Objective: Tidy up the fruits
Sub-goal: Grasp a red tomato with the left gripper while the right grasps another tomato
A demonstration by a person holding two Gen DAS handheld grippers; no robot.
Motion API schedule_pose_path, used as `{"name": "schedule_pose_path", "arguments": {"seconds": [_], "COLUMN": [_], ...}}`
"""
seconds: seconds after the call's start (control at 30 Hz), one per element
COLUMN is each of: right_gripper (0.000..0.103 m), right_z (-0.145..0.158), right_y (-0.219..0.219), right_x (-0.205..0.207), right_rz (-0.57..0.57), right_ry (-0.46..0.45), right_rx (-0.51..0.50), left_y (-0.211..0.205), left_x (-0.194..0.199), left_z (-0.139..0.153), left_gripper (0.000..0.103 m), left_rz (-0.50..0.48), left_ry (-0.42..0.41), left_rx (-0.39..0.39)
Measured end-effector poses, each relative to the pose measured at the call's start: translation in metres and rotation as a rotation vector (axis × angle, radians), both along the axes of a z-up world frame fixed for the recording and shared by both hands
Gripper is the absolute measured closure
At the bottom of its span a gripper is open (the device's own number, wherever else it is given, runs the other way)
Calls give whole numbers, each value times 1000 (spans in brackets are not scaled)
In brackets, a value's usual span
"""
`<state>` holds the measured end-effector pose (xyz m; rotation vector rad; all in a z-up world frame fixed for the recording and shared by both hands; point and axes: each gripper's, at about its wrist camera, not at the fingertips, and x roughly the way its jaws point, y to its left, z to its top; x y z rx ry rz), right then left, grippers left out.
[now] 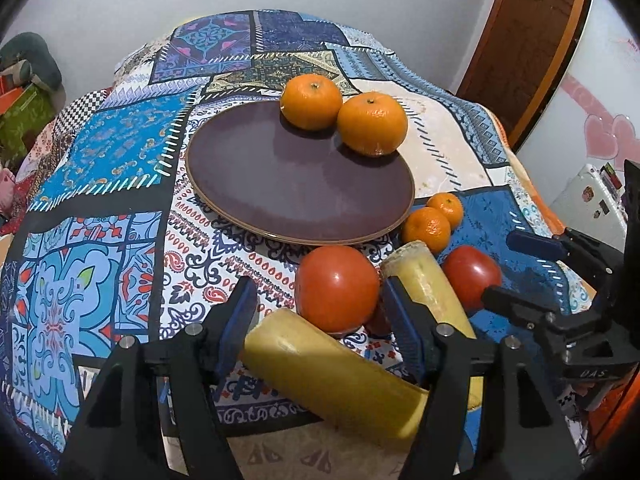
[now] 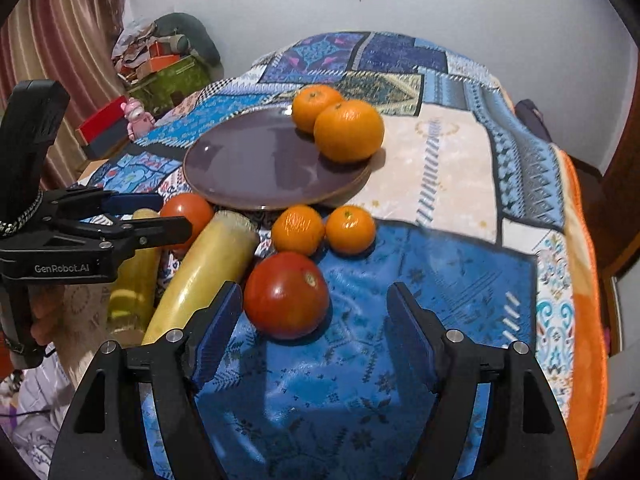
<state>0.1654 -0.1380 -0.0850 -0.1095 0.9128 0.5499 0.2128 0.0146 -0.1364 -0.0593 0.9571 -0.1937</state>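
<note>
I'm at the pick-up step: my left hand-held gripper stands open astride a smooth yellow cylinder on the patterned cloth, not yet pinching, while my right hand-held gripper gapes empty just short of a glossy round tomato. Next, I judge, each must close gently, then lift to the matte purple plate already holding two dimpled oranges.

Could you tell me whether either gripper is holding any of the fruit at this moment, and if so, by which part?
Nothing is held. The left gripper straddles a yellow cylinder without its pads pressing; the right gripper stands open before a tomato.
</note>
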Motion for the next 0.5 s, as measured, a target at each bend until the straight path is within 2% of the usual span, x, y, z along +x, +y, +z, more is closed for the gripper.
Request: {"name": "schedule_pose_path", "arguments": {"seconds": [0.37, 0.5], "right_gripper": [35, 38], "right_z": [-21, -20], "right_y": [1, 2], "right_x": [6, 6], "right_rz": [-4, -4], "right_ry": [90, 85], "right_rx": [55, 61], "left_y": [-2, -1], "left_x": [8, 10], "left_z": [-6, -7], "left_gripper": [38, 38], "left_rz": [-21, -18], "left_ry": [13, 19], "left_rx": [-4, -18]}}
